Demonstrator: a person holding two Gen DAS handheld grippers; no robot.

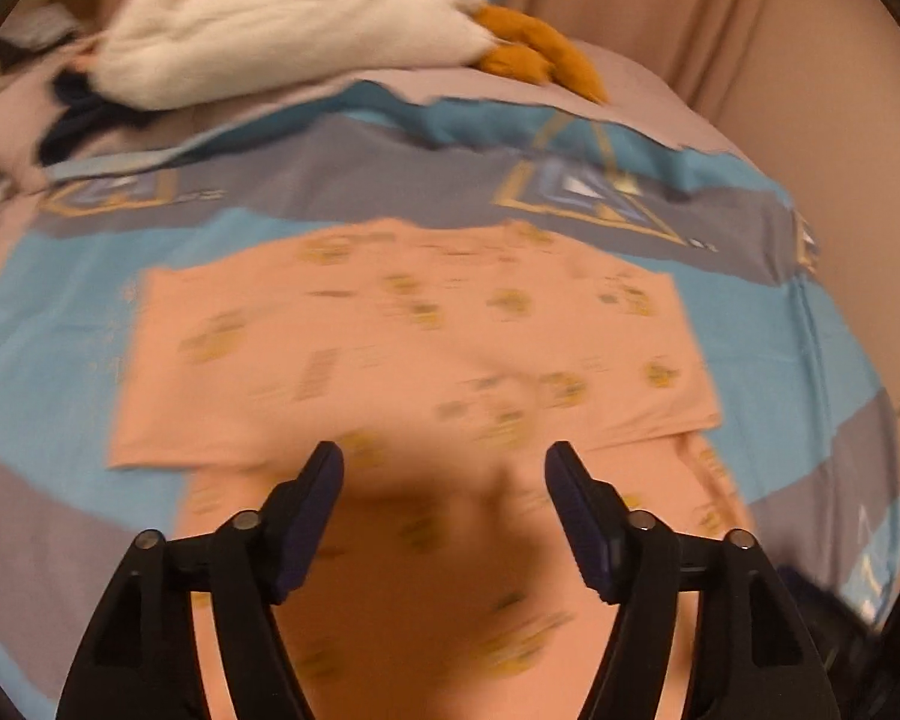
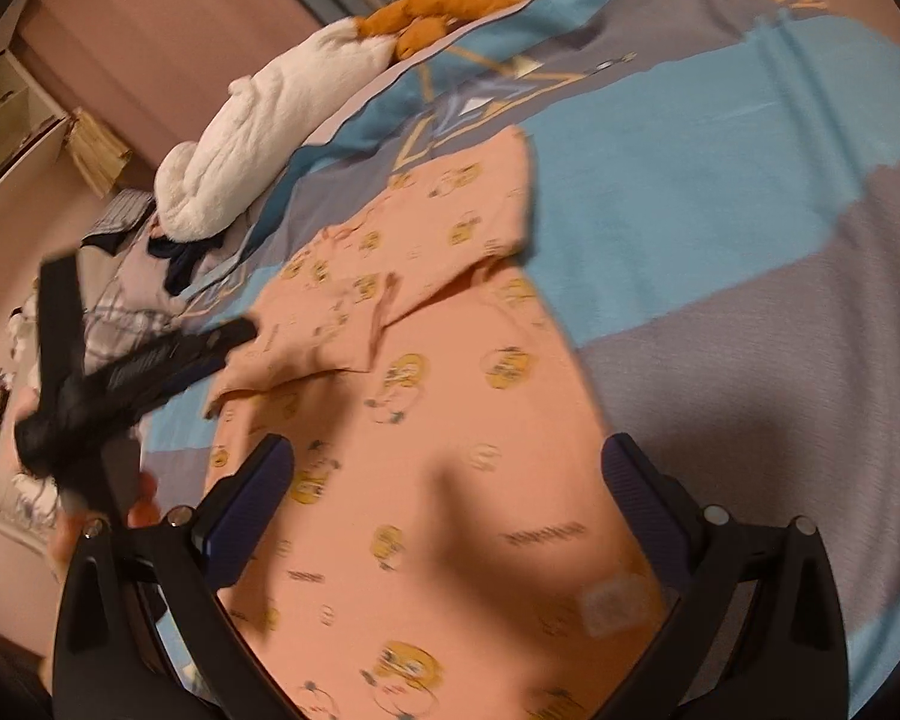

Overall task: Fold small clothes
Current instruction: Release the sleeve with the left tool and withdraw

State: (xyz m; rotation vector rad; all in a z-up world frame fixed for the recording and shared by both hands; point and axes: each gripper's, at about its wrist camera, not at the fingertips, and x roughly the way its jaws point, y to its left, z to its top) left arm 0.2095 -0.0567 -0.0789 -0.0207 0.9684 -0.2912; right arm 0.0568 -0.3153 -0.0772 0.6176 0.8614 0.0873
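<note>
The left gripper (image 1: 444, 462) and right gripper (image 2: 447, 459) are both spread, pinching nothing, above the peach shirt (image 1: 414, 336) (sleeves folded in) at frame centre on the striped bedspread (image 2: 720, 192). A careless pinch could drag the folds loose.

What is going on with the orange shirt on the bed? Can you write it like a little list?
shirt: peach shirt with yellow cartoon print, lying flat
sleeves: both folded in across the top
surface: blue and grey bedspread
left claw: open, over the shirt, nothing held
right claw: open, over the shirt, nothing held
nearby: white and orange plush toy at the bed's far edge
</note>
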